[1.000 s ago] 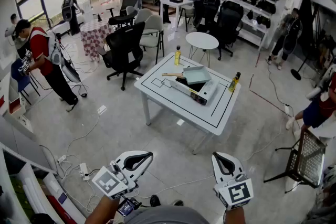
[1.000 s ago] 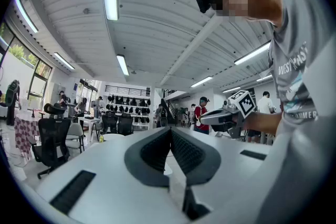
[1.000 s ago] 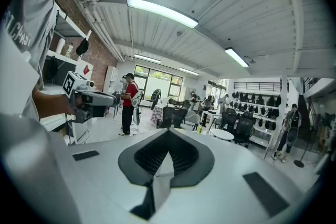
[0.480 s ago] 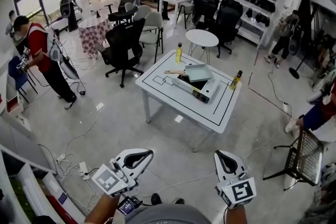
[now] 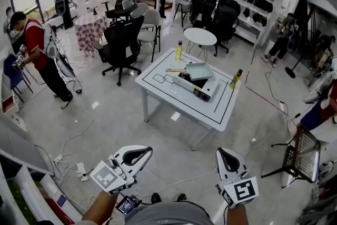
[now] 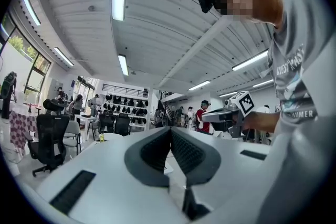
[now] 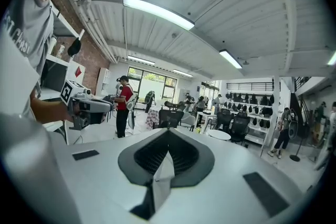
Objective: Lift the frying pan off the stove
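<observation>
The left gripper [image 5: 136,155] is being held shut and empty, near. The pan [image 5: 199,71] is being carried by the stove [image 5: 196,89] on the far table [image 5: 168,108], well ahead of both, handle pointing left. The right gripper [image 5: 228,158] is being held shut, empty too, judged slightly nearer.

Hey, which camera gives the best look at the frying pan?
The head view: the frying pan sits on the stove on the white table, far off but fully visible. Both gripper views point up across the room; I cannot make out the pan in either.
</observation>
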Demonstrator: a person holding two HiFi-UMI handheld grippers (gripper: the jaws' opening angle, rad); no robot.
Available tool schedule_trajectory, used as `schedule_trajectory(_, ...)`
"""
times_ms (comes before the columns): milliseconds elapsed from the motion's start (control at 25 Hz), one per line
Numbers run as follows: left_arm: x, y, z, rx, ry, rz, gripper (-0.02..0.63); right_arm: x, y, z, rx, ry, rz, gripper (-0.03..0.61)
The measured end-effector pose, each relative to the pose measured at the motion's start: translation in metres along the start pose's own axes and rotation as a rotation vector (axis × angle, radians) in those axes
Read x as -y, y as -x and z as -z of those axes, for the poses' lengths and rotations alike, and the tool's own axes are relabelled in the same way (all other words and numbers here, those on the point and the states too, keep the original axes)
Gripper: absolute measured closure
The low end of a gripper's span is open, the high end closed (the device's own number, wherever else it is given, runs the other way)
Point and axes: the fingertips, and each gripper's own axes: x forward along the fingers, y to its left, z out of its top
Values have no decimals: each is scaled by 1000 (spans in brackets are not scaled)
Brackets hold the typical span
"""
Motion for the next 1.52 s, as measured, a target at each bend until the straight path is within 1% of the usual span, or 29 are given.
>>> schedule_trajectory(240,-7,-5,4,8,21,27,617,1,-8,1,-15,9,13,566)
schedule_trajectory(400,-14,-11,13,4,39,11,618,6,-18,2,-14,8,2,566)
schedule_trajectory(520,-17,-16,14,3,36,-7,617,16,-27,4,-11,3,-8,566)
schedule_trajectory(720,-26,-28,16,-6,38,-56,617,39,-48,5,12,-16,-33,566)
schedule_trajectory(840,-30,-40,21,-27,33,-86,618,51,-63,9,24,-23,-72,566)
schedule_trajectory(1040,-36,-64,19,-41,37,-136,617,80,-89,14,38,-34,-123,566)
schedule_trajectory(1240,-47,-85,19,-67,40,-211,617,108,-117,11,56,-33,-191,566)
schedule_trajectory(1520,-54,-123,14,-88,18,-293,617,150,-145,17,82,-57,-263,566)
